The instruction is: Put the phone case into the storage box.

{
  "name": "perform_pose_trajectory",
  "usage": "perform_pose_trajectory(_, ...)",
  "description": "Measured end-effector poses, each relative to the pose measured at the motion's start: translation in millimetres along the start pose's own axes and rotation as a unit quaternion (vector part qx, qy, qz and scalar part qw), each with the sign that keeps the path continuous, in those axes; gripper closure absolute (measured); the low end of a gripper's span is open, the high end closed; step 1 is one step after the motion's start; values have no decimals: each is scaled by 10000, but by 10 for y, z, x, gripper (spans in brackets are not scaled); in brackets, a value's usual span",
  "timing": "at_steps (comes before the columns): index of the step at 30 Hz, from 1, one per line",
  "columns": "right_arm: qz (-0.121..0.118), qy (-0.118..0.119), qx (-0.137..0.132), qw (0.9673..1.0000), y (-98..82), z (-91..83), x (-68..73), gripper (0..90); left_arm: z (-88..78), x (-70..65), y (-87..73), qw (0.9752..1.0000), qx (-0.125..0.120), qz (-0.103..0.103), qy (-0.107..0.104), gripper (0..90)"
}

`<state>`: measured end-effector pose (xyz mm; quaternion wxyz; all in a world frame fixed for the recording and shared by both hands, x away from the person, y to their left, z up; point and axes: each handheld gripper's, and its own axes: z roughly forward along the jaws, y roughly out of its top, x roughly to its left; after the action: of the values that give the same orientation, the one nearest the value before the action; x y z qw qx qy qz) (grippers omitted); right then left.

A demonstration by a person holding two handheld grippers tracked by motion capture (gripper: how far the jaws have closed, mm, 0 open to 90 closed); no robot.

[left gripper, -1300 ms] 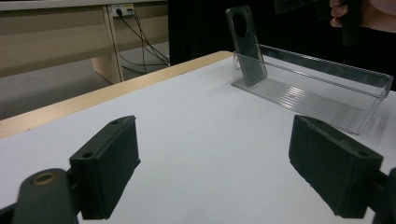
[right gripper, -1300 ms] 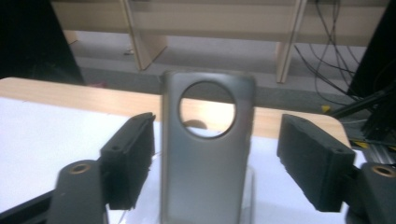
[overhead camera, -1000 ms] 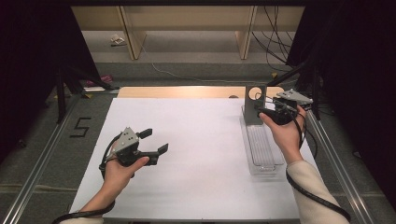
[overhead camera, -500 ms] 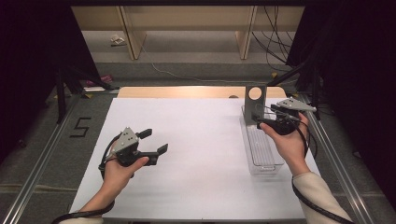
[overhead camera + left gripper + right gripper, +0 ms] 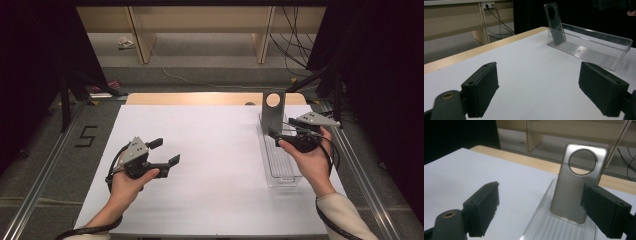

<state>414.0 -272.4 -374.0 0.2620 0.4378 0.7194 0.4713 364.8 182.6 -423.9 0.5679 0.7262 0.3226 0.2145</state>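
Grey phone case (image 5: 577, 182) upright at clear tray's (image 5: 280, 175) far end.

A black "5" (image 5: 88, 136) is marked on the grey floor left of the table.

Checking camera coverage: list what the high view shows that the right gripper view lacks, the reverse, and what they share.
High view alone: both hands, the left gripper open over the white table, the right gripper open beside the tray, and the tray's full length.
Right gripper view alone: the round cutout's rim on the phone case, close up.
Shared: the case leaning upright in the clear tray.
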Motion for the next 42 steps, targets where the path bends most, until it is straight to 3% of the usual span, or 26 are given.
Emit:
perform_pose_trajectory(16, -82, 194, 45, 9998, -148, -183, 70, 165, -4, -49, 12, 10000, 10, 2, -70, 156)
perform_pose_trajectory(42, -247, 414, 41, 9988, -362, -349, 131, 163, -197, -30, -55, 10000, 55, 22, -31, 156)
